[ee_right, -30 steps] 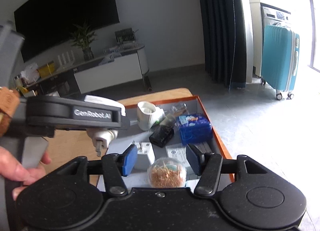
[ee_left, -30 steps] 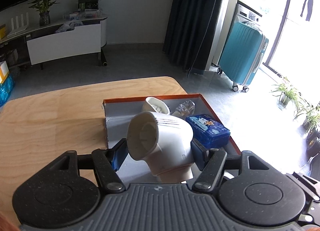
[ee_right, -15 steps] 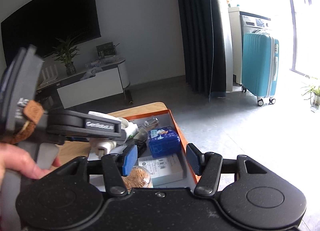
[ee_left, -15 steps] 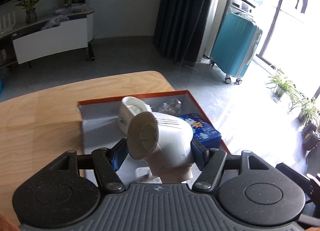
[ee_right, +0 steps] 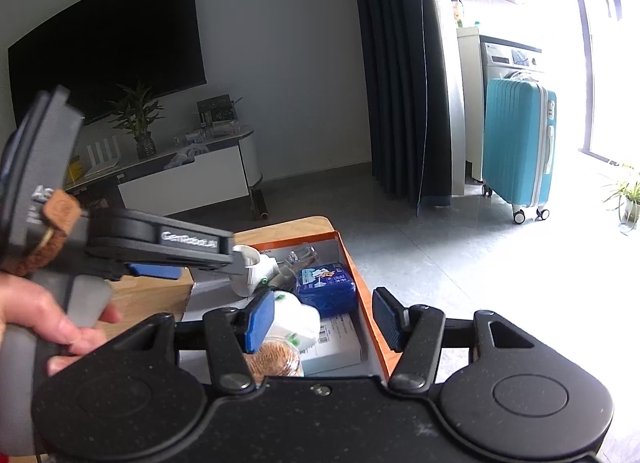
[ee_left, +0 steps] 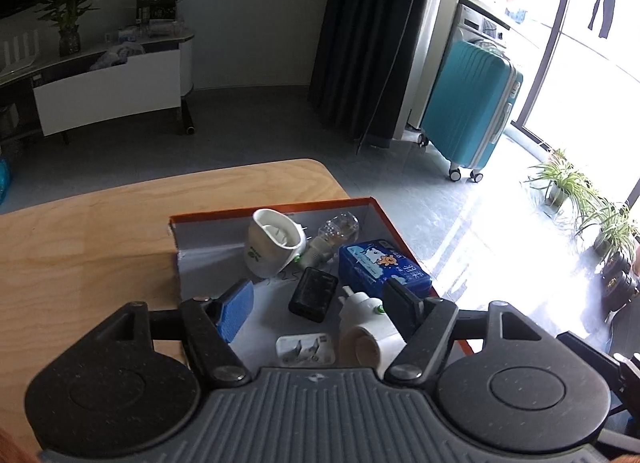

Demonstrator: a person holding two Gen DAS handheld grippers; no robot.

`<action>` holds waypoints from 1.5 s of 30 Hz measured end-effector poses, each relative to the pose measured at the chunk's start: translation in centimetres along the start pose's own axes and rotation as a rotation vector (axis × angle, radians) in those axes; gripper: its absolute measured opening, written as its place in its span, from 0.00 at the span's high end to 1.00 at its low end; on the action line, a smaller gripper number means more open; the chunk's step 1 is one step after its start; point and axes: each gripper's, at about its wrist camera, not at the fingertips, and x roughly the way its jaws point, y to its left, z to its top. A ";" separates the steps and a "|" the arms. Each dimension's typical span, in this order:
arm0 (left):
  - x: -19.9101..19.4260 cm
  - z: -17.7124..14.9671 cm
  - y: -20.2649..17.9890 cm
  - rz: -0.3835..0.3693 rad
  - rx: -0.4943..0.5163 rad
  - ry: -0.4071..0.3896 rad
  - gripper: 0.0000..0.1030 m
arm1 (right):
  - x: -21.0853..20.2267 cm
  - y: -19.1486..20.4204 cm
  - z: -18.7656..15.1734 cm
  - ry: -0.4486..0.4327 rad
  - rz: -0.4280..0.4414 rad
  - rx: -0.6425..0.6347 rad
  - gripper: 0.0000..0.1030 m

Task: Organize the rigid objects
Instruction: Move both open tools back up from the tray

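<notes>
- Left gripper (ee_left: pixel 320 309) hangs over the near end of the orange-rimmed box (ee_left: pixel 276 210); its jaws are opening, with no pad pressing on anything – the white plug-in device (ee_left: pixel 366 329) lies in the box below, close by the right-hand finger.
- Right gripper (ee_right: pixel 322 321) hovers over the same box, jaws standing apart and clamped on nothing; the white device and a clear tub of toothpicks (ee_right: pixel 274 359) lie on the box floor below its left pad.
- A hand (ee_right: pixel 44 327) grips the handle of the left gripper, seen from the side in the right wrist view.
- Inside the box: a white wall charger (ee_left: pixel 306 349) at the near edge beside the white device; a black block (ee_left: pixel 313 294) towards the middle; a blue tin (ee_left: pixel 382 269) against the right wall.
- Towards the far wall – a white cup-shaped device (ee_left: pixel 272 241) tipped on its side; a clear bulb-like piece (ee_left: pixel 338 227) just beside it.
- The box sits at the right edge of the wooden tabletop (ee_left: pixel 88 239), near its far right corner.
- Beyond the tabletop: a teal suitcase (ee_left: pixel 470 103) by the dark curtain (ee_left: pixel 372 35).
</notes>
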 end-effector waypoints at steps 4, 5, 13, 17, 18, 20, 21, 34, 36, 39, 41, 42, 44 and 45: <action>-2.1 -0.8 0.0 0.020 -0.007 -0.014 0.25 | -1.0 0.0 -0.1 -0.011 0.002 -0.006 0.35; -2.6 -1.1 -0.1 0.025 -0.006 -0.016 0.25 | -1.4 0.0 -0.1 -0.012 0.005 -0.009 0.35; -5.4 -3.5 -0.9 0.084 -0.014 -0.025 0.18 | -3.4 0.6 -0.5 -0.006 0.029 -0.061 0.30; -6.7 -5.0 -0.9 0.116 -0.026 -0.034 0.13 | -3.9 0.4 -0.7 0.009 0.047 -0.067 0.25; -7.0 -5.3 -0.8 0.120 -0.033 -0.035 0.11 | -4.0 0.4 -0.8 0.016 0.052 -0.074 0.25; -7.5 -6.1 -1.0 0.131 -0.043 -0.041 0.08 | -4.2 0.2 -1.1 0.024 0.054 -0.084 0.24; -7.9 -6.5 -1.1 0.138 -0.047 -0.046 0.05 | -4.3 0.1 -1.2 0.029 0.054 -0.086 0.24; -8.3 -10.3 -2.0 0.201 -0.070 0.007 0.00 | -5.5 -1.0 -3.0 0.080 0.063 -0.089 0.22; -8.3 -10.6 -2.1 0.201 -0.064 0.016 0.00 | -5.6 -1.0 -3.1 0.079 0.064 -0.087 0.22; -8.4 -10.8 -2.2 0.201 -0.061 0.010 0.00 | -5.6 -0.9 -3.3 0.077 0.064 -0.088 0.22; -8.5 -10.9 -2.3 0.205 -0.061 0.012 0.00 | -5.7 -1.0 -3.2 0.079 0.064 -0.088 0.22; -8.5 -10.9 -2.2 0.208 -0.062 0.011 0.00 | -5.7 -1.0 -3.2 0.080 0.065 -0.089 0.22; -8.4 -10.9 -2.3 0.215 -0.061 0.012 0.00 | -5.9 -1.0 -3.3 0.082 0.067 -0.091 0.22; -8.3 -10.9 -2.3 0.217 -0.062 0.016 0.00 | -5.9 -1.0 -3.3 0.082 0.066 -0.093 0.22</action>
